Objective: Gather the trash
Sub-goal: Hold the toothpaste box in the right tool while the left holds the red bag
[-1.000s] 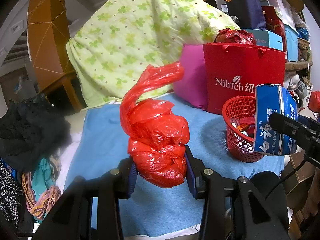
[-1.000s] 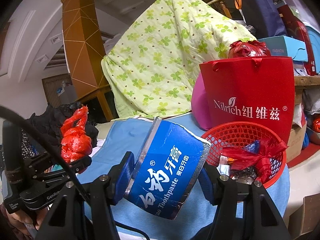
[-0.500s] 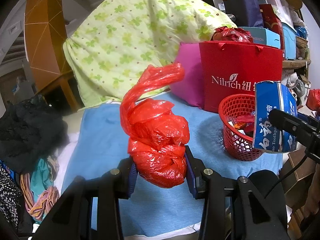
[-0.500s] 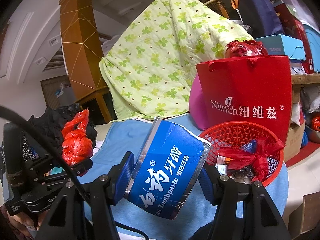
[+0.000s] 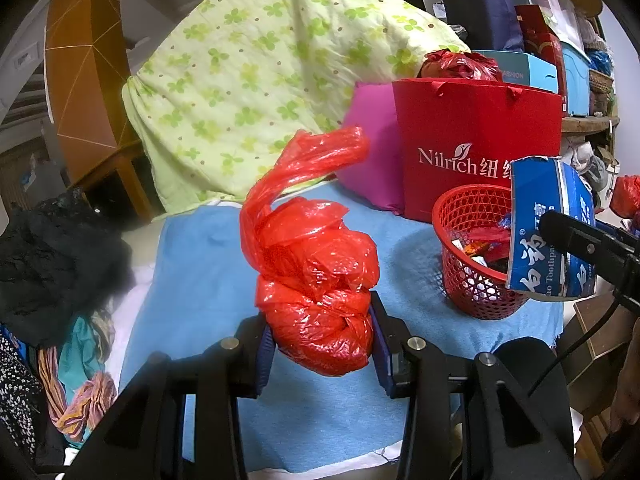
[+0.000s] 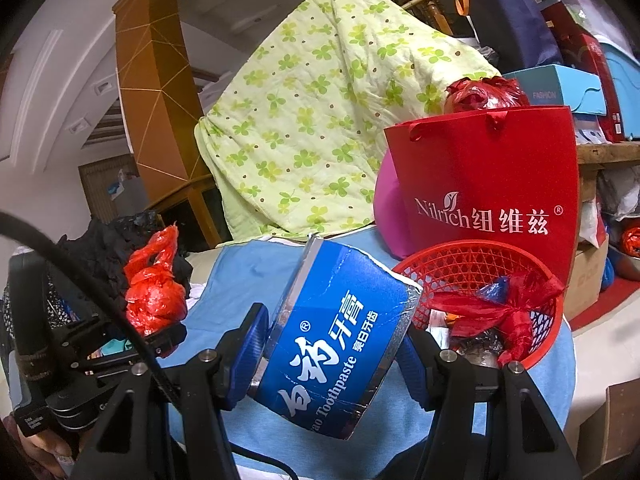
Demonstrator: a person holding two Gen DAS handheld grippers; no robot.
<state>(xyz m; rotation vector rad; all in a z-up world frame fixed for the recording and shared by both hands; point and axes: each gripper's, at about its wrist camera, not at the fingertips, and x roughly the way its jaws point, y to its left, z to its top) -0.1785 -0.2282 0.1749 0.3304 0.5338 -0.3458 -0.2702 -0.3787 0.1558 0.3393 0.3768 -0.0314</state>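
**Two items in hand, basket part filled, drop not yet made**

Nearest the cameras, both claws are loaded. The left gripper (image 5: 320, 348) is clamped on a knotted red bag (image 5: 316, 280), its blue pads pressed into the lower bulge from either side. The bag is thin, glossy, crumpled plastic, wound into a tight wad with one twisted tail curling up and to the right. It hangs clear of the blue cloth (image 5: 200, 264) below it.

The right gripper (image 6: 332, 344) is closed on a blue toothpaste box (image 6: 336, 336), pads bearing on its two long sides. The box is torn: one end is ripped open with a ragged white edge, silver bands run along its borders, and it sits tilted in the claw. It is held above the cloth, just beside the near rim of the red basket (image 6: 472, 256), not over it.

The basket stands on the cloth at the right and already holds trash: a tied red bag (image 6: 500, 308) and smaller wrappers beneath, too jumbled to identify. I judge the task well advanced but unfinished; both held items remain to be released into the basket. No loose trash shows on the visible cloth.

Behind the basket stands a red paper bag (image 6: 492, 184); beyond that, a green quilt (image 6: 320, 120).
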